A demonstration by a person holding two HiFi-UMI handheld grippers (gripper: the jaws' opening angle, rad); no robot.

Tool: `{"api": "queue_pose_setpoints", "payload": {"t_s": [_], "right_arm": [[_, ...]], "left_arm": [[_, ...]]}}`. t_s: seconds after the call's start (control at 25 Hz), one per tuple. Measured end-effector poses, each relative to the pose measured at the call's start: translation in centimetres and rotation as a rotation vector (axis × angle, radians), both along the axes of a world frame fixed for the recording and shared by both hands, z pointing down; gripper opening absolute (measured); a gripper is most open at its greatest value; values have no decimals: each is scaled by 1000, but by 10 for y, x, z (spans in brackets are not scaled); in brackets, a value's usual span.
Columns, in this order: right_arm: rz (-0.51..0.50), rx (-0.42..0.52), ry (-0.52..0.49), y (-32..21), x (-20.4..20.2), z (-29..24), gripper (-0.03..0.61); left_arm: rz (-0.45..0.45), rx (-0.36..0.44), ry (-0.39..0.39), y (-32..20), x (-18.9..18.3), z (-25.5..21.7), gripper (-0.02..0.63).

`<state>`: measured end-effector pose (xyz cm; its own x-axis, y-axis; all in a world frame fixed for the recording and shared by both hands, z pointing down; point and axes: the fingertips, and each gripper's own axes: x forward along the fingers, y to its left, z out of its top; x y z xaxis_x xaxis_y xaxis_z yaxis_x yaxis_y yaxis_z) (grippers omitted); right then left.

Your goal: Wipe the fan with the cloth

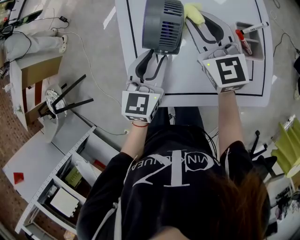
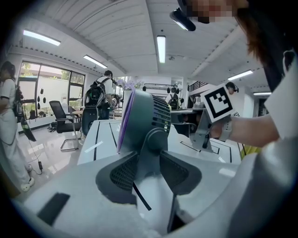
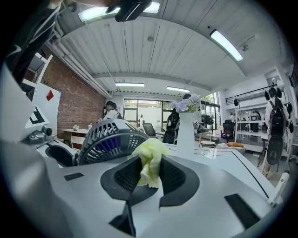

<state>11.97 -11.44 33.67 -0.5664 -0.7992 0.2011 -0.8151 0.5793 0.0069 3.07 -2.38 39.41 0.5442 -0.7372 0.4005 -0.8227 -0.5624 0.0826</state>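
Fan (image 1: 163,23) upright on white table (image 1: 197,79). Left gripper (image 1: 151,55) — jaws partway in, clamped on the fan's stem. Right gripper (image 1: 200,22) — jaws pinched on yellow cloth (image 1: 193,13), which sits just beside the fan's grille.

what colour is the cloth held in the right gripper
Pale yellow. The cloth shows best in the right gripper view.

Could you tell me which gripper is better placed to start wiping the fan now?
Right. The right gripper pinches the crumpled yellow cloth beside the round grey fan; the left gripper clamps its stand.
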Motion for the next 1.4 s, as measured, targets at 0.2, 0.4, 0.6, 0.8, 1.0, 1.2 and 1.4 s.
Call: {"api": "queue_pose_setpoints", "payload": {"t_s": [0.2, 0.4, 0.6, 0.8, 1.0, 1.2, 1.4], "right_arm": [[-8, -49, 44, -6, -2, 24, 98], [-28, -92, 22, -5, -4, 39, 94], [-59, -131, 36, 2, -11, 52, 94], [-90, -187, 8, 20, -17, 62, 94], [-103, -233, -56, 44, -23, 63, 94], [-96, -239, -96, 53, -25, 57, 95], [-89, -233, -130, 59, -23, 44, 94]], "left_arm": [[13, 6, -2, 0, 0, 1, 151], [16, 10, -1, 1, 0, 0, 151], [14, 6, 4, 0, -1, 0, 150], [8, 10, 5, 0, 0, 1, 150], [8, 11, -2, 2, 0, 0, 147], [5, 11, -9, 0, -1, 3, 144], [5, 1, -26, 1, -1, 6, 142]]}}
